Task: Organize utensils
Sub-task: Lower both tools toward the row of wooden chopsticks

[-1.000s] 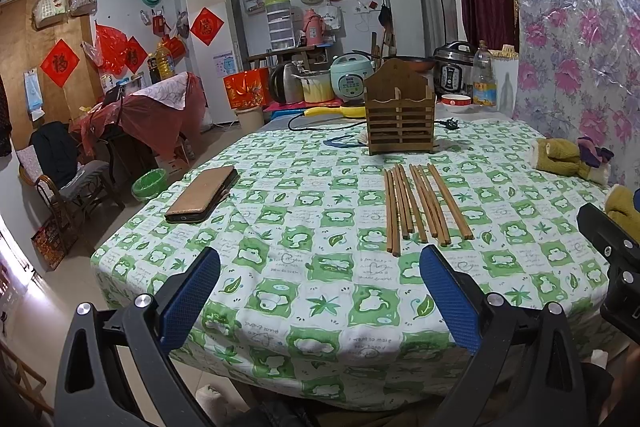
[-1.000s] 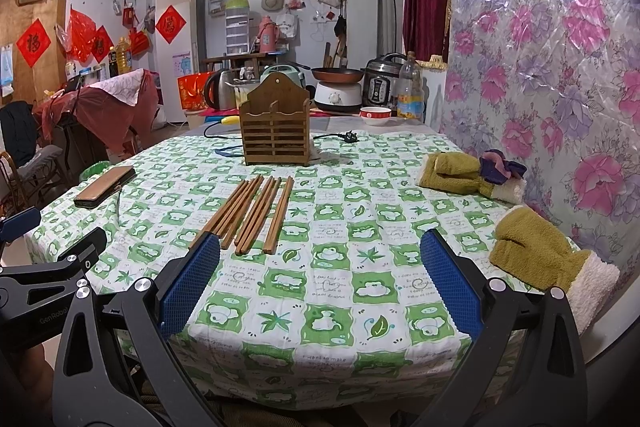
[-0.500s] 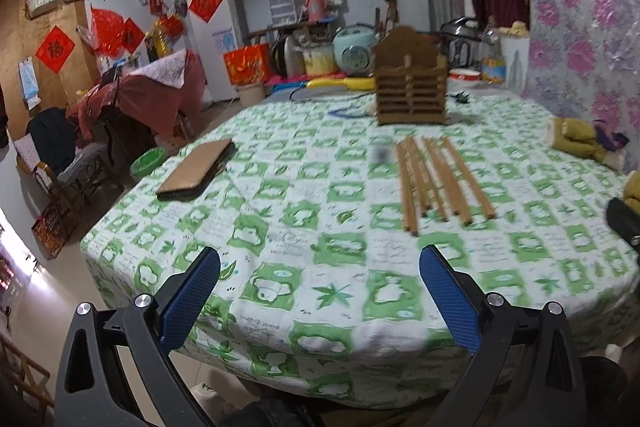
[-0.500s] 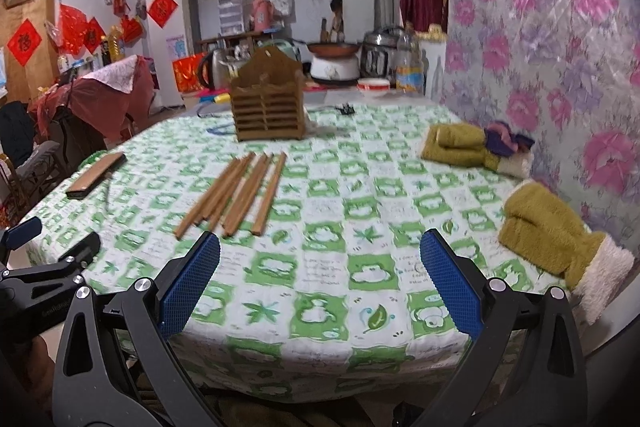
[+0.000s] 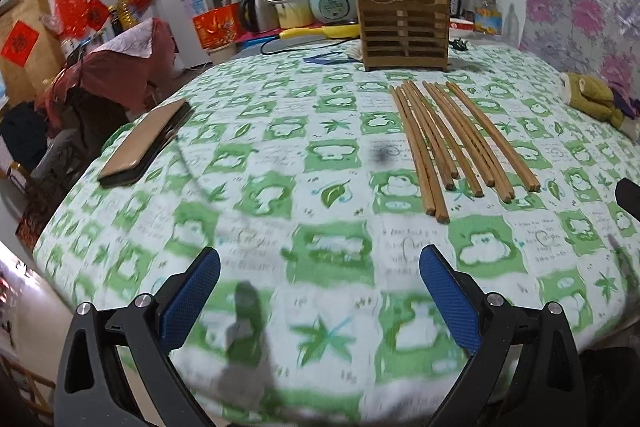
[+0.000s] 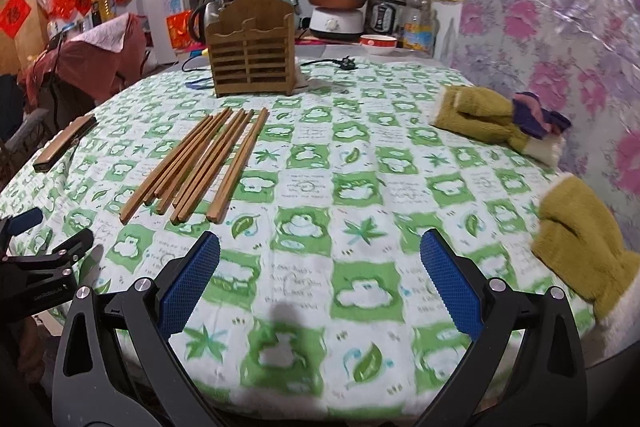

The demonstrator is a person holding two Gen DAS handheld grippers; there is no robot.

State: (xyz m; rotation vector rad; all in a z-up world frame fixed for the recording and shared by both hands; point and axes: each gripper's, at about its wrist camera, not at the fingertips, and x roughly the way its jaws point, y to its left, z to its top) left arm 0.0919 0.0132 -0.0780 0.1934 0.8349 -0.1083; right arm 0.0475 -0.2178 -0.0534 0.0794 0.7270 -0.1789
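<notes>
1. Both grippers have moved forward over the table (image 5: 280, 155) since a second ago: the near table edge, then visible well ahead of the fingers, now lies under or behind them in both wrist views.
2. The left gripper (image 5: 319, 301) hangs above the green-and-white cloth with its jaws spread wide and nothing between the blue pads (image 5: 188, 303); that spread matches the earlier frames.
3. The right gripper (image 6: 319, 281) is likewise released, pads wide apart and empty, over bare cloth.
4. The chopsticks (image 5: 452, 139) lie in a loose row flat on the cloth, unmoved. From the left gripper they now sit at about one o'clock, much nearer than before; from the right gripper (image 6: 200, 163) they sit at about eleven o'clock, their near ends just ahead of the left finger.
5. The wooden holder (image 5: 404, 27) stands upright beyond the far tips of the chopsticks, at about twelve to one o'clock in the left view and eleven o'clock in the right, apart from them.
6. A phone (image 5: 146, 143) lies flat near the table's left edge, at ten o'clock from the left gripper, in the same spot as earlier.
7. Two olive mittens (image 6: 580, 247) rest on the right side of the table, at two to three o'clock from the right gripper, larger in view than before.
8. The left gripper's side shows at the left edge of the right wrist view, at nine o'clock.
</notes>
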